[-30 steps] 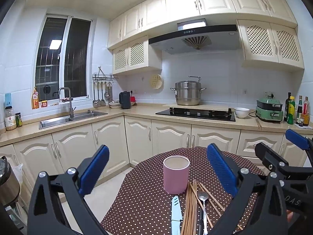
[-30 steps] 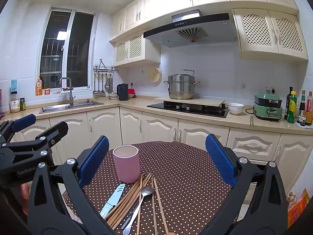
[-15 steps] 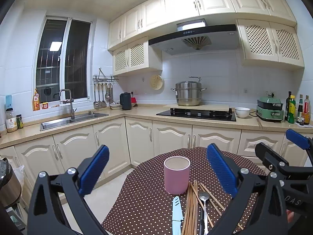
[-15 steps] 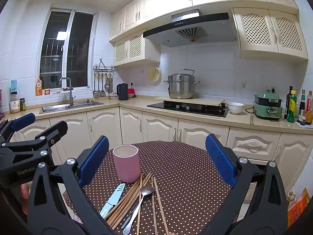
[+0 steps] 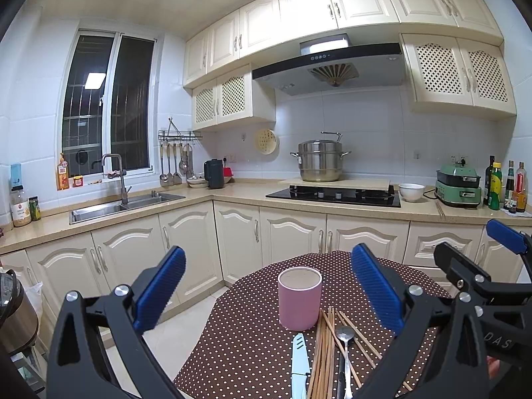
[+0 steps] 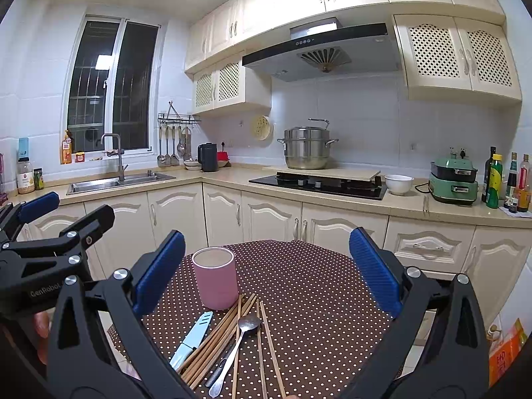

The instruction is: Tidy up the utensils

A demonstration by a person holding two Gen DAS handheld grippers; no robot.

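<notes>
A pink cup [image 5: 300, 298] [image 6: 215, 277] stands upright on the brown polka-dot table [image 5: 246, 339] [image 6: 316, 292]. In front of it lie a light-blue knife [image 5: 300, 362] [image 6: 192, 339], several wooden chopsticks [image 5: 323, 349] [image 6: 219, 339] and a metal spoon [image 5: 345, 342] [image 6: 240, 339]. My left gripper [image 5: 269, 296] hangs open above the near table edge, nothing between its blue pads. My right gripper [image 6: 266, 272] is open too, above the utensils and holding nothing. Each gripper shows at the edge of the other's view.
Cream cabinets and a counter run behind the table, with a sink [image 5: 123, 204], a black hob [image 5: 335, 195] carrying a steel pot [image 5: 320, 161], a white bowl [image 5: 411, 192], a green appliance [image 5: 459, 186] and bottles [image 5: 505, 186]. A steel pot [image 5: 13, 312] sits low at left.
Both views have shifted only slightly; the grippers stay open and the cup and utensils have not moved.
</notes>
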